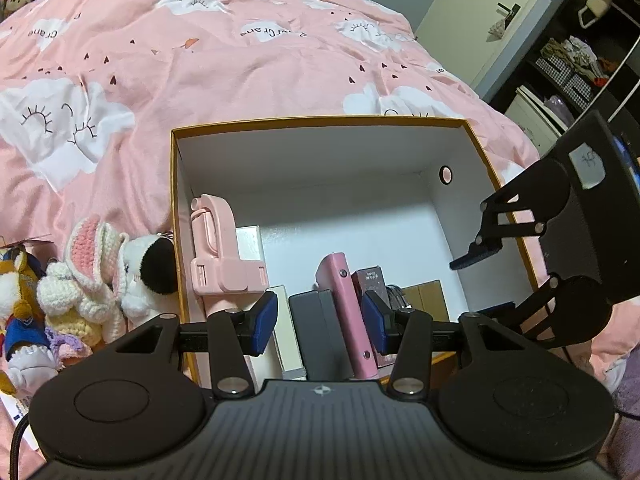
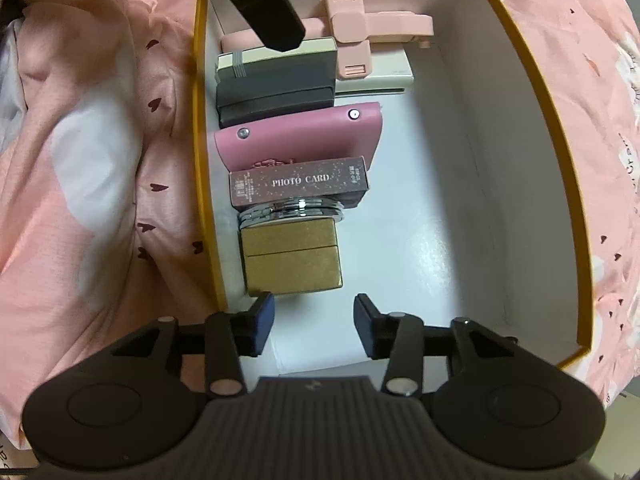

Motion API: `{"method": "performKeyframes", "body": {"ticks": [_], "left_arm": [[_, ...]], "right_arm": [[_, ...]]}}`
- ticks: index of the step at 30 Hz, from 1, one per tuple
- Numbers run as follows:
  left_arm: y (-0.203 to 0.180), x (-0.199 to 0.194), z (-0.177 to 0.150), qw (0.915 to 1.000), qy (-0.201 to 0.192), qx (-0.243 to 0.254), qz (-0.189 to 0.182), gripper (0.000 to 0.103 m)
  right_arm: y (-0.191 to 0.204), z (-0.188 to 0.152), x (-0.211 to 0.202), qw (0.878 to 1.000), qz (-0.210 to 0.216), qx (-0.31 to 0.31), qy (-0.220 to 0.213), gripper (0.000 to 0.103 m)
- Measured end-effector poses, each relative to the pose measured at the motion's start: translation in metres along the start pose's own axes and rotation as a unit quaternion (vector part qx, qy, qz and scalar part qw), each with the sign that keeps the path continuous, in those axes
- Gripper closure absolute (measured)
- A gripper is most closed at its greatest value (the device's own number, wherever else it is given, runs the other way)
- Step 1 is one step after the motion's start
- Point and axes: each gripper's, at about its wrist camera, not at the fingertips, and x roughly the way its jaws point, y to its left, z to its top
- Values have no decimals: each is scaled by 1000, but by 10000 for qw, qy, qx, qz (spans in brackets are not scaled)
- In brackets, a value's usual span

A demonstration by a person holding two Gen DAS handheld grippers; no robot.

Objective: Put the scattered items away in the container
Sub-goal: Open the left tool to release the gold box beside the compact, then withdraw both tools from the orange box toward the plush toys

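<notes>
Box [image 1: 320, 122], orange-rimmed with white walls, sits on the pink quilt [image 1: 240, 60]; items stand in a row along one wall.

Left to right, left wrist view: plush toys [image 1: 100, 276] lie outside, touching the box's left wall, not yet tidied. Inside: pink stand [image 1: 218, 248], grey notebook [image 1: 316, 332], pink wallet [image 1: 344, 304], PHOTO CARD pack [image 2: 298, 182], metal compact [image 2: 292, 210], gold box [image 2: 294, 258].

Left gripper [image 1: 320, 322] hangs over the near rim, jaws apart, nothing clamped.

Right gripper [image 2: 314, 322] points down into the box, jaws released and empty, gold box just beyond its tips. Judgement: gold box just set down; placing step finished.

Next move calls for lifting the right gripper clear of the rim, then reaching for a plush toy. Soft, squashy; grip the body.
</notes>
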Motion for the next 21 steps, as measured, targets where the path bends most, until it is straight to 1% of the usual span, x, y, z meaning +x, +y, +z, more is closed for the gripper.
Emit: {"method": "performKeyframes", "body": {"ticks": [4,8,10,12,18,21], "left_arm": [[-1,-5,-4,9999,-37,83,116,49],[3,-15,-8,9998,-106,31,147,49],[6,-19,-9,9997,-131,-12,204,49],[10,-24,-12,9994,-167,-74,279,49],[29,-45,-18,9978,-324,-298,486,49],[39,-58,-22,9962,-417,-414,635,49]], "right_arm": [[2,-2,-1,9998,-212,50,46,53],[8,-4,-11,9990,-425,165,30,52],[10,-4,-18,9983,-495,301,-25,47],[14,-6,-28,9975,-552,416,-153,46],[31,3,-48,9909,-998,693,-584,41],[34,10,-60,9828,-1145,1036,-1014,35]]}}
